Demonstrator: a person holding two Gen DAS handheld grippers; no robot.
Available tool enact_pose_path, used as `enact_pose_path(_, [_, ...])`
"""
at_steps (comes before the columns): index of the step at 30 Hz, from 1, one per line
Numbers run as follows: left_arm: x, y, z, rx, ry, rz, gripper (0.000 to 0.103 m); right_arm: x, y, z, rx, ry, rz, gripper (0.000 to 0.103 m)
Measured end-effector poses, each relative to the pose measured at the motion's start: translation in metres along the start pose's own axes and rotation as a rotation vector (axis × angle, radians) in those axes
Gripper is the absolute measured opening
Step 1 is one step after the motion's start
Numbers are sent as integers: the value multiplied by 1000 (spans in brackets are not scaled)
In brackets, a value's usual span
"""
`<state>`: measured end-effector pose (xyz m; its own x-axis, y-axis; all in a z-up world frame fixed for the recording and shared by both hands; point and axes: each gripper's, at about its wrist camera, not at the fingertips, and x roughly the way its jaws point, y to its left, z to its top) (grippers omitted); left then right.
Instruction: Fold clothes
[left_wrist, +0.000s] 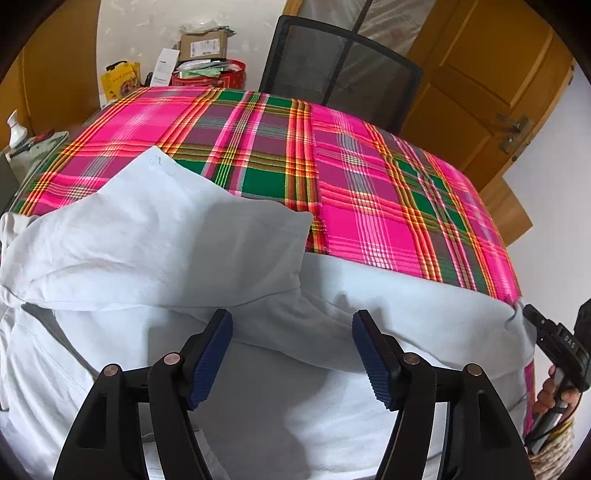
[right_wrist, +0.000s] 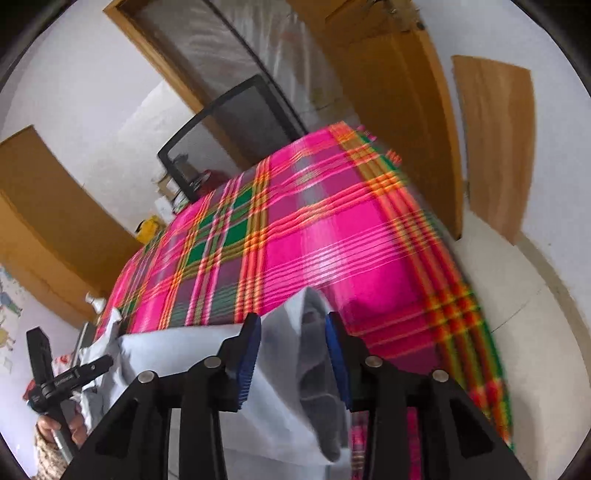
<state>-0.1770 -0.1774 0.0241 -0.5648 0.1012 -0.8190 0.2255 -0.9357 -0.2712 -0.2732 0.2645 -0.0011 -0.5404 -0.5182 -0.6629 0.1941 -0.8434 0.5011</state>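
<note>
Pink, green and orange plaid cloth (left_wrist: 369, 177) covers the table, with a black mesh chair (left_wrist: 340, 59) behind it and wooden doors (left_wrist: 491, 74) beyond. A pale garment (left_wrist: 155, 236) lies bunched on the near part of the cloth, one flap folded over toward the left.

From the left wrist, the left gripper (left_wrist: 291, 354) hangs over the garment with its blue pads well apart and nothing pinched between them. Only this view shows the clutter past the table's far left corner: a cardboard box (left_wrist: 203, 44) with a shipping label too small to read, a red tin (left_wrist: 210, 75), a yellow bag (left_wrist: 122, 79) and a white bottle (left_wrist: 14, 129). At its right edge the other tool's black body bears the letters "DAS", held by a hand (left_wrist: 557, 397).

From the right wrist, blurred, the right gripper (right_wrist: 293, 354) straddles a raised corner of the garment at the table's near right; its pads stand apart and do not seem to press the fabric. This view alone shows the pale floor (right_wrist: 517, 280). Writing on the left tool at lower left is illegible.
</note>
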Motion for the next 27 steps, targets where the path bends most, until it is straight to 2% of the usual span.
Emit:
enact_pose_path(1, [0, -1, 0, 3, 0, 3, 70, 0, -1, -2, -2, 0, -12, 16])
enact_pose_path(2, [0, -1, 0, 2, -2, 5, 70, -2, -2, -3, -3, -4, -28, 4])
enact_pose_path(14, [0, 1, -1, -5, -13, -5, 71, -16, -19, -15, 75, -48, -158, 1])
enact_pose_path(16, [-3, 6, 2, -51, 7, -34, 71, -25, -14, -17, 57, -63, -181, 3])
enact_pose_path(19, [-11, 19, 6, -146, 35, -128, 71, -37, -6, -19, 30, -84, -217, 4])
enact_pose_path(21, [-24, 22, 4, -131, 12, -96, 71, -49, 8, -25, -30, -108, -207, 7])
enact_pose_path(24, [-44, 28, 1, -113, 0, -82, 71, -50, 33, -35, -129, -78, -145, 12])
enact_pose_path(27, [-65, 42, -9, -123, -15, -65, 71, -30, 48, -47, -194, 16, -188, 12])
